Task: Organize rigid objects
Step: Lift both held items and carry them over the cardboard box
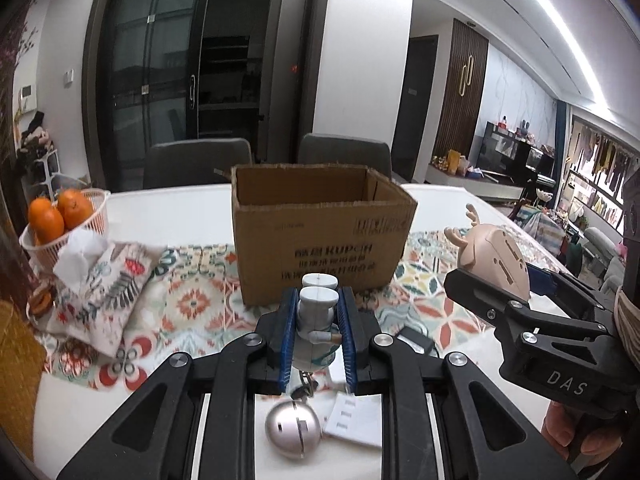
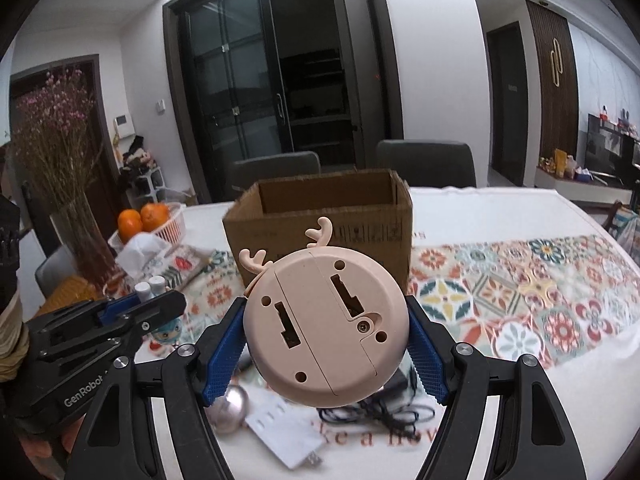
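The left gripper (image 1: 318,330) is clamped on a small grey-and-white figurine with a flat round cap (image 1: 318,312), its blue-padded fingers (image 1: 289,332) pressing both sides and holding it above the bench (image 1: 180,208). The right gripper (image 2: 326,340) is clamped on a round pale pink plastic gadget with little antlers (image 2: 326,324), its flat underside facing the camera. Below them on the bench lie a shiny silver ball (image 1: 293,426), a flat white plastic adapter (image 1: 354,416) just beside it, and a tangle of black cable (image 2: 376,414). Ahead, an open brown cardboard box (image 1: 320,240) stands upright on a colourful patterned table runner (image 2: 520,280). Farther left sits a white plastic basket of oranges (image 1: 66,220).
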Demonstrator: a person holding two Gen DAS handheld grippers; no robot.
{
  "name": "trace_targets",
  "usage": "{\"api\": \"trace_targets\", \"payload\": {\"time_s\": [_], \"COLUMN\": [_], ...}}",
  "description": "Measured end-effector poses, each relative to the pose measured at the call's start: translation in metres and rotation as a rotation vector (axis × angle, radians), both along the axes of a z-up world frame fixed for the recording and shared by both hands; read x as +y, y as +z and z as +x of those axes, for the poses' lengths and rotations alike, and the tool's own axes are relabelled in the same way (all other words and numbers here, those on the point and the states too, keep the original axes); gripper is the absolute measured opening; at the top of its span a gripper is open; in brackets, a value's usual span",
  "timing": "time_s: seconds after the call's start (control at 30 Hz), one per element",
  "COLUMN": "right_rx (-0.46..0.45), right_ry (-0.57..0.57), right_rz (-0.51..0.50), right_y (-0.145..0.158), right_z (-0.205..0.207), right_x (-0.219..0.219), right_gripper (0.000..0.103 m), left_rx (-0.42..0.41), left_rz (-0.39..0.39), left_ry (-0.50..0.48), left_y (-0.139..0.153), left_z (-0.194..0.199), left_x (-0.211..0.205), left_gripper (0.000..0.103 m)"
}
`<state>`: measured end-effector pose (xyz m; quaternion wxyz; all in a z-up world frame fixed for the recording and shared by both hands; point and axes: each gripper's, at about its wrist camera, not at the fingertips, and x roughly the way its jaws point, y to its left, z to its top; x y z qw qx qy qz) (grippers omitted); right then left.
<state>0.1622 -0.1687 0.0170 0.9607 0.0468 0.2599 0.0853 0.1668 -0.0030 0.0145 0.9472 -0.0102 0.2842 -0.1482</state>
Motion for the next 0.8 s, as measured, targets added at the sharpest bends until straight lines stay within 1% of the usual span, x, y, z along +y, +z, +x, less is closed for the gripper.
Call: {"api": "trace_targets", "payload": {"time_s": [0.2, 0.43, 0.63, 0.8], "right_rx": [-0.022, -0.028, -0.018, 0.002], "right_ry": [0.016, 0.034, 0.038, 0.05], "right_rz": [0.0, 0.004, 0.014, 0.023], "right_y": [0.016, 0.033, 0.046, 0.055], "right_z": [0.017, 0.041, 0.065, 0.085], "right_x": [0.001, 0.0, -0.004, -0.005], "right_gripper": [0.075, 0.075, 0.075, 0.075], "left_rx": [-0.033, -0.034, -0.036, -0.055], "left_rz": [0.01, -0.006, -0.009, 0.008], "left_ry": [-0.011, -0.022, -0.025, -0.02], "left_y": [0.02, 0.036, 0.055, 0.071], "left_z": [0.022, 0.048, 0.072, 0.086], "left_x": [-0.003, -0.006, -0.01, -0.015], "left_gripper": [0.021, 0.021, 0.021, 0.021]}}
